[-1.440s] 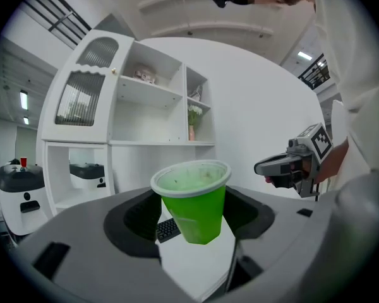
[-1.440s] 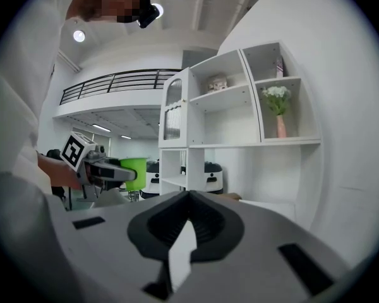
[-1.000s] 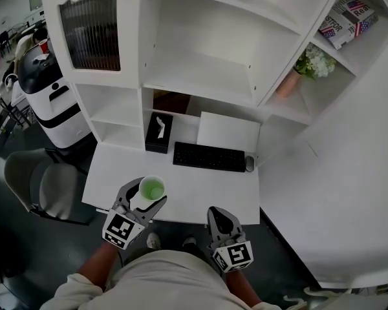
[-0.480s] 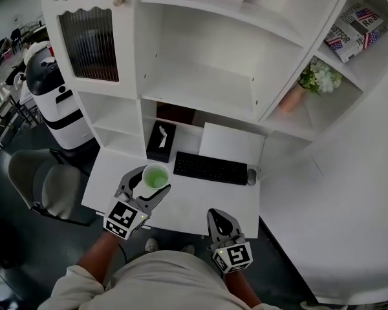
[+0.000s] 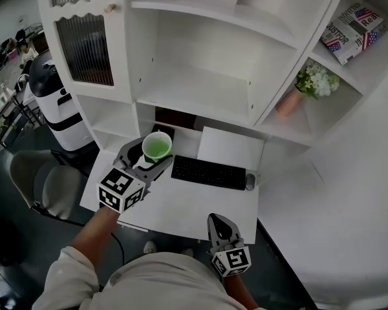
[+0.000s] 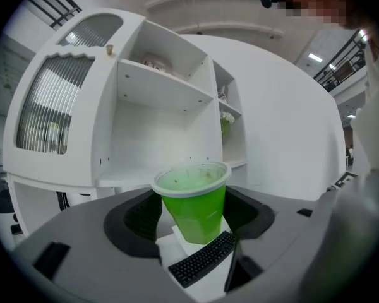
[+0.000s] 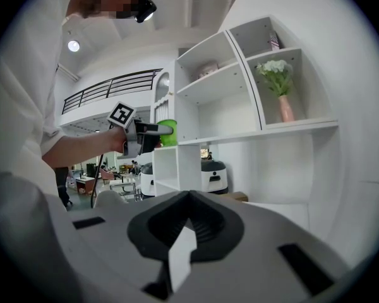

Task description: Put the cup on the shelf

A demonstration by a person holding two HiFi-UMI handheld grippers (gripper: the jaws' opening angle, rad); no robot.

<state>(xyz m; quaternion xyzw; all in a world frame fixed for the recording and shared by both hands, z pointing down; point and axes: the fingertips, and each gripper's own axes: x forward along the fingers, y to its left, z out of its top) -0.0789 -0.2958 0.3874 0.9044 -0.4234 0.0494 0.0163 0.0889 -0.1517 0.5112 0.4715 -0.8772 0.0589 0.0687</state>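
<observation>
A keyboard (image 5: 209, 172), a mouse (image 5: 249, 182) and a white sheet (image 5: 229, 148) are laid on the desk (image 5: 200, 206). In the shelf unit (image 5: 200, 86), a vase (image 5: 288, 102) is stood on a side board, and a book (image 5: 349, 24) is laid on the one above.

White desk (image 5: 181, 208); grey chair (image 5: 46, 187); dark floor (image 5: 13, 257)

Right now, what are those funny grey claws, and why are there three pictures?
They are not a robot. A person holds a grey two-jaw gripper in each hand. One picture comes from a camera on the person's head, looking down; the other two come from cameras riding on the grippers. The left gripper holds a green plastic cup in the air before the white shelf unit. The right gripper is shut and holds nothing. On the white desk lie a black keyboard and a grey mouse.
</observation>
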